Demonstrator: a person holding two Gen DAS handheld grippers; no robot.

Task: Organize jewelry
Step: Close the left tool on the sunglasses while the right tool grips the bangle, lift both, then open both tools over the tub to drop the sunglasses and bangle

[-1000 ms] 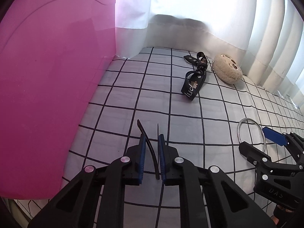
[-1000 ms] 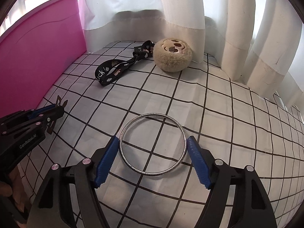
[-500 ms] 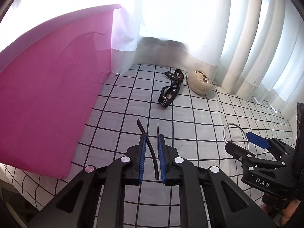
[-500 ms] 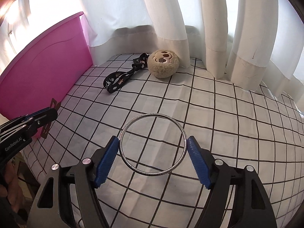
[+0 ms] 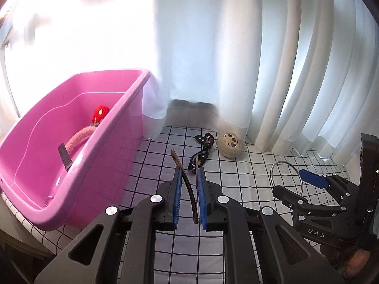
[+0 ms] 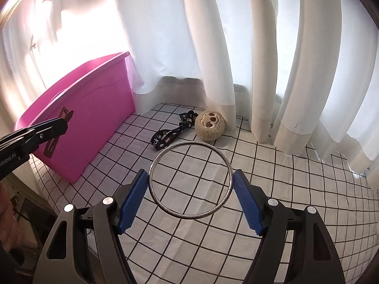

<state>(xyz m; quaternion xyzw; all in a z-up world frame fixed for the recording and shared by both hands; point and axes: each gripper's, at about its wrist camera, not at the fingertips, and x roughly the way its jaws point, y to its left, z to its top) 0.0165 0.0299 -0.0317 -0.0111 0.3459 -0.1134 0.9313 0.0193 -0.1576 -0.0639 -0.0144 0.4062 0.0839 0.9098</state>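
Observation:
My left gripper (image 5: 188,184) is shut on a thin dark brown curved hair clip (image 5: 187,187), held above the checked cloth to the right of the pink tub (image 5: 101,142). My right gripper (image 6: 190,189) is shut on a large silver bangle (image 6: 190,179), held flat between the blue pads (image 6: 132,201) above the cloth. The bangle also shows in the left wrist view (image 5: 285,179), with the right gripper (image 5: 305,184) on it. In the right wrist view the left gripper (image 6: 49,127) holds the clip (image 6: 59,130) in front of the tub's side (image 6: 94,118).
The tub holds a pink fuzzy headband (image 5: 80,135), a red knitted piece (image 5: 100,114) and a dark comb-like clip (image 5: 65,157). A black printed strap (image 6: 170,135) and a beige fuzzy ball with a face (image 6: 209,125) lie near the white curtains (image 6: 236,47).
Both grippers have risen well above the cloth with their items. The tub's inside has come into the left wrist view.

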